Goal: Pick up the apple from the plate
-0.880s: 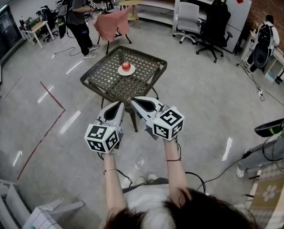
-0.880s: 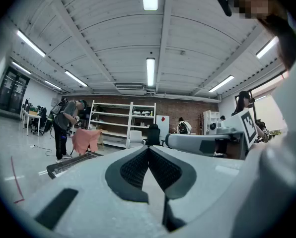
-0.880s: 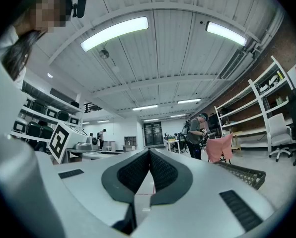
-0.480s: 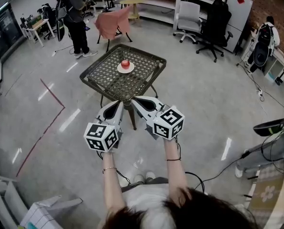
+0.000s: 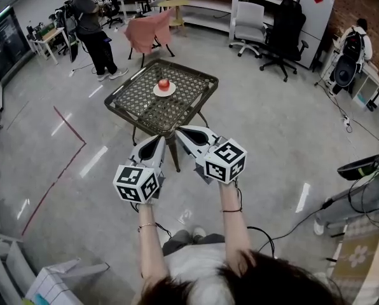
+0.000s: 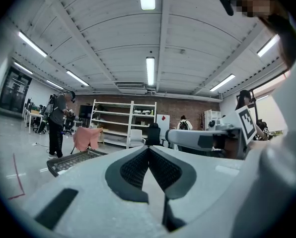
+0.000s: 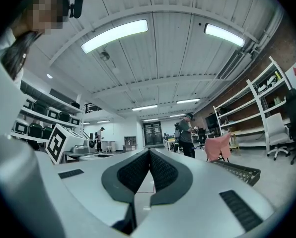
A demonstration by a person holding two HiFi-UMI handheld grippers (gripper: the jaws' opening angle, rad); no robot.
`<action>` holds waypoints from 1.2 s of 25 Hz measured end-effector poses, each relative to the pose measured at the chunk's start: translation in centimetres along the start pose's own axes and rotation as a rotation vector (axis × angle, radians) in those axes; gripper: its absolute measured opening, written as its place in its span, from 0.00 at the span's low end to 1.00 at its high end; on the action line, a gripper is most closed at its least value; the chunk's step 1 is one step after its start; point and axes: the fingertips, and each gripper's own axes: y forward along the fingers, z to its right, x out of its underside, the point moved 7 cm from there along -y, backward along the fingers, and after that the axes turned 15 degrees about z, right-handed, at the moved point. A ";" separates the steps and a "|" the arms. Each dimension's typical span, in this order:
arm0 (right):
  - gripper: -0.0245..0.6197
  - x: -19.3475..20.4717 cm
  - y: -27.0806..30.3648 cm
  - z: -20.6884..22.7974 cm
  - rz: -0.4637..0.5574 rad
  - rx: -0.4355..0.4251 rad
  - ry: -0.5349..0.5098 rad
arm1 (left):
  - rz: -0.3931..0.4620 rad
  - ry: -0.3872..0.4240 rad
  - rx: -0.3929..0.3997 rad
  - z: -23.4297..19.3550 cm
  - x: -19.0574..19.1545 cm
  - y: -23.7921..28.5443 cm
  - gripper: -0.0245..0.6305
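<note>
Jaws: both pairs are closed with nothing between them. The left gripper (image 5: 154,141) and the right gripper (image 5: 187,133) are held level, side by side, with their tips towards the table.
Apple: one small red apple (image 5: 164,84) sits on a round white plate (image 5: 156,93), towards the far side of a dark square woven-mesh surface (image 5: 145,110) on thin legs. It is well apart from both grippers.
Step in hand: the approach, by my reckoning. Nothing is grasped, and the person stands back from the surface on the glossy grey floor (image 5: 266,126).
Next move: it calls for stepping closer and bringing one gripper up to the apple. Its jaws need to open wider than the fruit, close on its sides and lift it clear of the plate. A round, smooth apple could roll, and a nudged plate could slide.
Count on the surface: one apple and one plate; I can see nothing else on the mesh.
Count of grippers: two.
Count around the room: one standing person in dark clothes (image 5: 88,18) beyond the surface, one chair draped in pink cloth (image 5: 150,32), and two office chairs, one grey (image 5: 250,24) and one black (image 5: 286,30).
</note>
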 end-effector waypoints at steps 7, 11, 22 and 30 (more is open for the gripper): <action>0.05 0.7 -0.6 -0.5 -0.005 0.002 0.034 | -0.006 -0.003 -0.032 0.0 0.1 -1.2 0.05; 0.05 1.1 -0.2 -0.7 -0.005 0.001 0.053 | -0.022 -0.006 -0.050 -0.4 0.3 -1.8 0.05; 0.05 2.4 3.0 1.2 -0.011 0.010 0.060 | -0.023 -0.005 -0.040 -4.2 0.5 0.0 0.05; 0.05 4.5 5.8 4.5 -0.028 0.060 0.069 | -0.054 -0.014 -0.003 -8.2 1.7 3.5 0.05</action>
